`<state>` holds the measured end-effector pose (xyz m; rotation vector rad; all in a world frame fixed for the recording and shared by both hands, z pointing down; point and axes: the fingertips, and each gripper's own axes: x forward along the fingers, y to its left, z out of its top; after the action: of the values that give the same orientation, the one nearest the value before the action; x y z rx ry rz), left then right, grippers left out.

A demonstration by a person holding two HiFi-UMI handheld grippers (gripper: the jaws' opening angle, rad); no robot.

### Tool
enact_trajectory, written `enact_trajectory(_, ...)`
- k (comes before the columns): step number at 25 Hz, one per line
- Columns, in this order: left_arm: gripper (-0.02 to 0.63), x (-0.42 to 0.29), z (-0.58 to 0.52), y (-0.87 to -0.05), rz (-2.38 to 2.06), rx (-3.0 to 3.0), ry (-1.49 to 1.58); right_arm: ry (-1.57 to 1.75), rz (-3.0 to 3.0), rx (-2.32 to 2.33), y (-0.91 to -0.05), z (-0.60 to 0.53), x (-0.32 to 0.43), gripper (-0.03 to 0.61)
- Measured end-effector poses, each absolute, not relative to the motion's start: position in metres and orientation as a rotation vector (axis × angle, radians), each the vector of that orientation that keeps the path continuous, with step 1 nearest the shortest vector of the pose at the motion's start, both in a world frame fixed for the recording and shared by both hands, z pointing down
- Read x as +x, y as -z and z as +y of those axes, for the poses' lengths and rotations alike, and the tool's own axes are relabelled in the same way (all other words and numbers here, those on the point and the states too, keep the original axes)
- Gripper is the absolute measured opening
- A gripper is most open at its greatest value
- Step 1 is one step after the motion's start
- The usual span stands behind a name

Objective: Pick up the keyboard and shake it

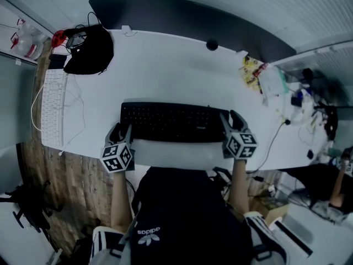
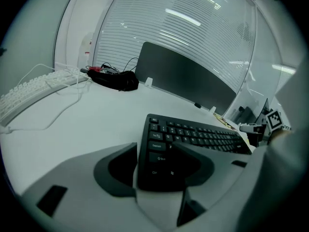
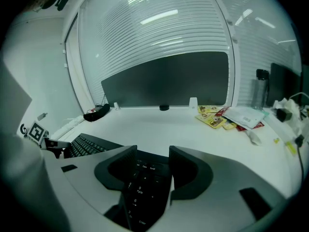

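Note:
A black keyboard lies flat on the white desk, near its front edge. My left gripper sits at the keyboard's left end and my right gripper at its right end. In the left gripper view the keyboard's left corner lies between the spread jaws of the left gripper, with a gap at the pads. In the right gripper view the number-pad end of the keyboard lies between the wide jaws of the right gripper. Neither gripper presses on it.
A white keyboard with its cable lies at the desk's left edge, by a black bag. Snack packets and papers sit at the back right, with cables beyond. A dark partition runs along the far edge.

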<state>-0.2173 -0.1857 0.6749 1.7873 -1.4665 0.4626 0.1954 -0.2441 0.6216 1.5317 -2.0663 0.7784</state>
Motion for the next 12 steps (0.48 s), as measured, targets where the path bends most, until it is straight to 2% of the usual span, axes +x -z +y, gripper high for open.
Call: enact_trajectory(12,0.216,-0.21,-0.183,-0.68,-1.304,1.796,-0.467,-1.041,-2.027,1.539,-0.649,-0.234,0.205,0.198)
